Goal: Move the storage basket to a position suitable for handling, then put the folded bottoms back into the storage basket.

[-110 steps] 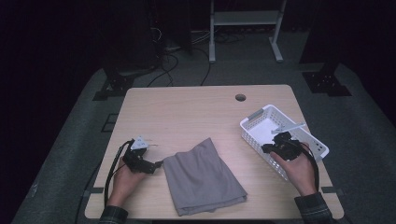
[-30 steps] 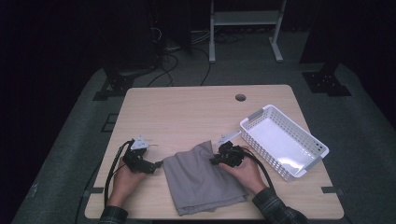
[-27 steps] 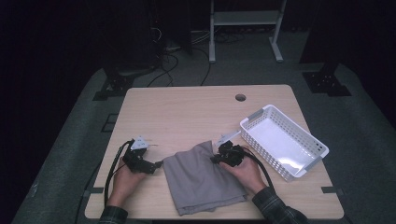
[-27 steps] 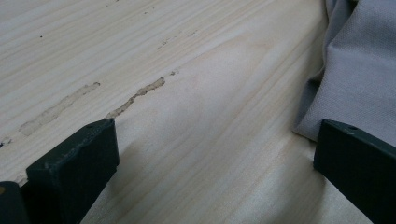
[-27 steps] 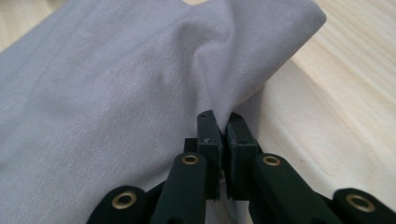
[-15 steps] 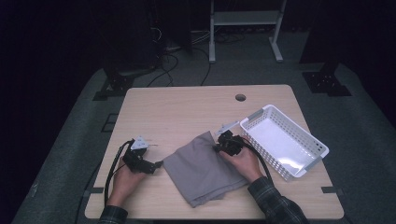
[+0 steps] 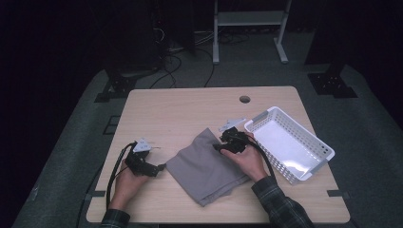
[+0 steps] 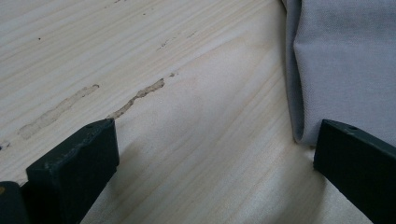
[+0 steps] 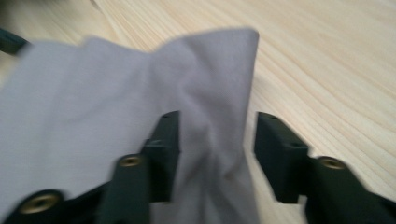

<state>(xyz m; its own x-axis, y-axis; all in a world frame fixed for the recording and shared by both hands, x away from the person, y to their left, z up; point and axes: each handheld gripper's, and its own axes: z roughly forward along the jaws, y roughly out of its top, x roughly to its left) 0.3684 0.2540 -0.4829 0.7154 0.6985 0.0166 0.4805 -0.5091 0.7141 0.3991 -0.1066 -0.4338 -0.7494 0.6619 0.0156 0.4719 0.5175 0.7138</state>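
Between right tongs [image 9: 212,154] jaws: cloth [image 9: 116,93], unclamped | left tongs [image 8: 210,163] released

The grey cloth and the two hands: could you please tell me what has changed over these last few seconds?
The right claw left the white basket, crossed to the grey cloth and now straddles its far corner, lifting it; jaws not visibly closed. The left claw, basket and table stayed put.
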